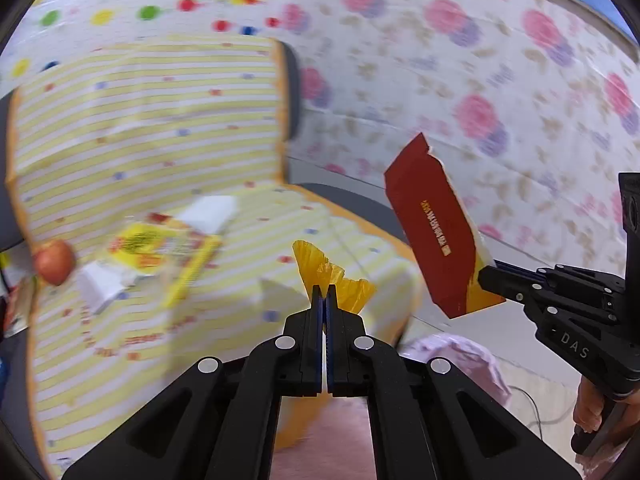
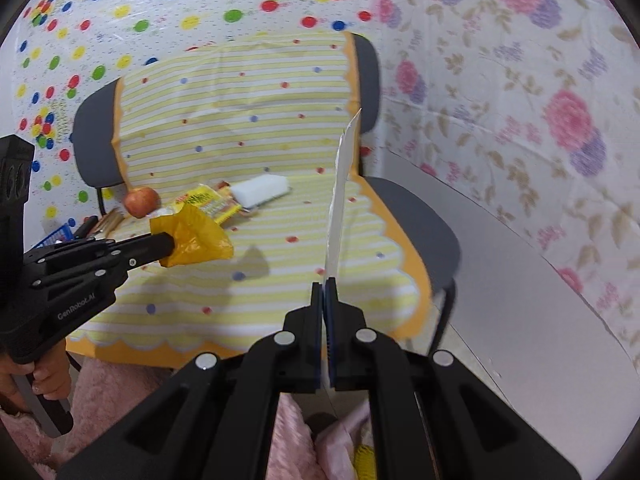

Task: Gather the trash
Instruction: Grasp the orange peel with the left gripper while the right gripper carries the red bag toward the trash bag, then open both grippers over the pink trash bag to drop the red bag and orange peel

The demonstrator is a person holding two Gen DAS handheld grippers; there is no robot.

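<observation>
Left wrist view
L gripper (image 1: 324,294): jaws clamped on 1 crumpled yellow bag (image 1: 336,276), which sticks up past the tips, centre frame.
R gripper (image 1: 490,276): at 3 o'clock, jaws clamped on 1 flat red carton (image 1: 434,226), carton angled up toward 12.
Chair (image 1: 294,92): draped in a striped cover (image 1: 140,128); seat at 9 o'clock carries what's left.
Left on seat: 1 apple (image 1: 54,261), 1 yellow snack packet (image 1: 160,246), 2 white blocks (image 1: 210,210) — view blurred, count approx.
Pink bag (image 1: 460,360): at 5 o'clock below the jaws, prob the trash bag; can't confirm.

Right wrist view
R gripper (image 2: 325,284): jaws together on the carton (image 2: 340,200), seen edge-on as a thin white strip rising toward 12.
L gripper (image 2: 168,246): at 9 o'clock, pinching the yellow bag (image 2: 198,234), held above the seat.
Hand (image 2: 44,380): at 8 o'clock on the L gripper's handle.
Seat, 10 o'clock: 1 apple (image 2: 141,201), 1 snack packet (image 2: 210,200), 1 white block (image 2: 260,191) clear here.
Progress: 2 pieces lifted, 1 per gripper, neither dropped off yet. Judged partway; packet + white bits remain. Apple may not be trash.
</observation>
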